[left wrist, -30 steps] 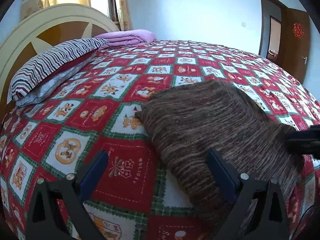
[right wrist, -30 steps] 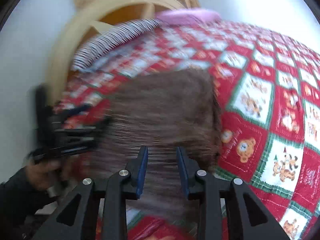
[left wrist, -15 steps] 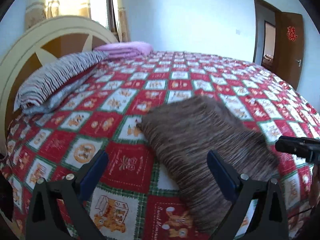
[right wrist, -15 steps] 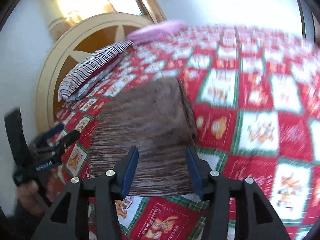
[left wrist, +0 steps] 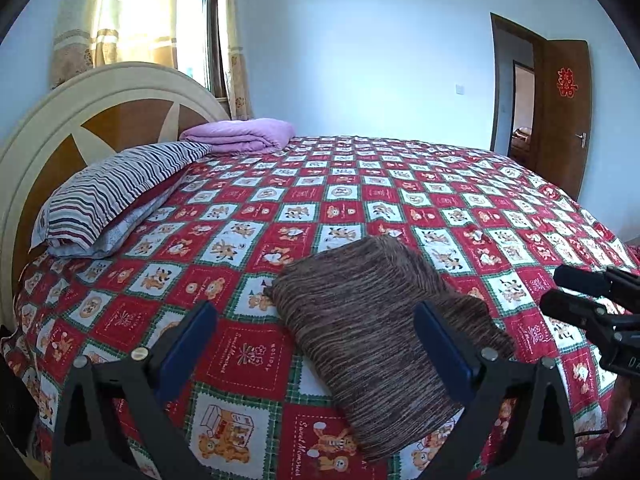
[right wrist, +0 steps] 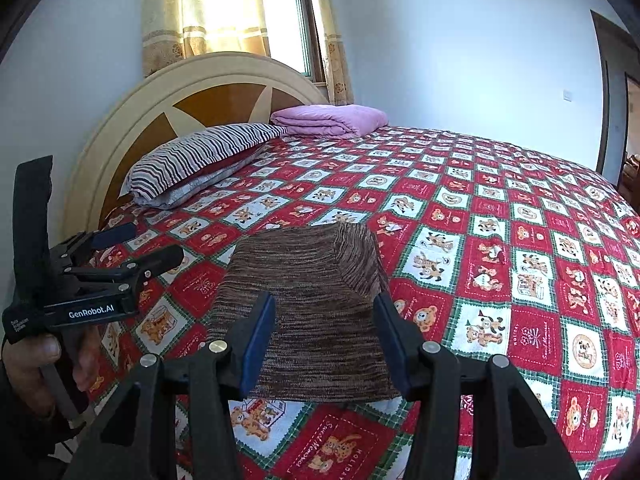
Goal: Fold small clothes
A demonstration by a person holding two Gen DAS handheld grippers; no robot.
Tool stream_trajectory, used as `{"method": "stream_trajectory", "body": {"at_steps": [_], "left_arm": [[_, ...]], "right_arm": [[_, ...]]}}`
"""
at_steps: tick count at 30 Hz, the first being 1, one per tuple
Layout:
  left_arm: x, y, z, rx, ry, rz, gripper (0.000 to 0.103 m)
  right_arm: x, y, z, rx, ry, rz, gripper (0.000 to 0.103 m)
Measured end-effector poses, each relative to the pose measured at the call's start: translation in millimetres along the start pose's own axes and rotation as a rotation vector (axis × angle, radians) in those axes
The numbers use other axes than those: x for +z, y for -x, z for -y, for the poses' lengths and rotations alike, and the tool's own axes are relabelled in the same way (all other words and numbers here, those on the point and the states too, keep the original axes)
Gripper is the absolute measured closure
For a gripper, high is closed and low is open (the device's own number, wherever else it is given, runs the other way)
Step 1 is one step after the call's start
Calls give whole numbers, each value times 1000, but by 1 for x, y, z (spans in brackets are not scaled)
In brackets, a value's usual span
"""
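Right wrist view shows the brown striped knitted garment (right wrist: 304,312) lying folded into a compact rectangle on the red-and-white patchwork bedspread (right wrist: 520,280), close to the near edge of the bed, toward the headboard end. I hold my right gripper (right wrist: 326,336) above it with nothing between the blue pads; the jaws are parted about halfway and not touching the cloth, since this fold looks finished and the piece can rest on its own. My left gripper (left wrist: 316,344) hangs released too, jaws spread wide, off the garment's left side, so neither tool can drag the knit and undo the fold. One folded layer (right wrist: 356,256) stands slightly raised at the far right corner; I judge it may want a light press. A striped pillow (left wrist: 116,196) and a folded lilac blanket (left wrist: 240,136) sit well apart by the wooden headboard (left wrist: 80,120), clear of my working edge.
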State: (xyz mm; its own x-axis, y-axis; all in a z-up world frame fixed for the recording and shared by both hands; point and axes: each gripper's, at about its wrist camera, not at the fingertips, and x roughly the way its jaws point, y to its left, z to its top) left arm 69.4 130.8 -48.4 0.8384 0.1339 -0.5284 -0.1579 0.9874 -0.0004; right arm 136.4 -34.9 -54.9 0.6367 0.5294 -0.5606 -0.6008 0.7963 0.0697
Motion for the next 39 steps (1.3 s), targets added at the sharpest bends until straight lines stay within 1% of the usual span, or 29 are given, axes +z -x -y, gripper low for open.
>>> {"method": "stream_trajectory", "body": {"at_steps": [10,39], "left_arm": [[-2,1,5,0,-7,-4,2],[-2,2,12,0,-11,-2,2]], "right_arm": [[-4,2,3,-6,-21,6,50],[-11,13,0,-9,-24,20,50]]}}
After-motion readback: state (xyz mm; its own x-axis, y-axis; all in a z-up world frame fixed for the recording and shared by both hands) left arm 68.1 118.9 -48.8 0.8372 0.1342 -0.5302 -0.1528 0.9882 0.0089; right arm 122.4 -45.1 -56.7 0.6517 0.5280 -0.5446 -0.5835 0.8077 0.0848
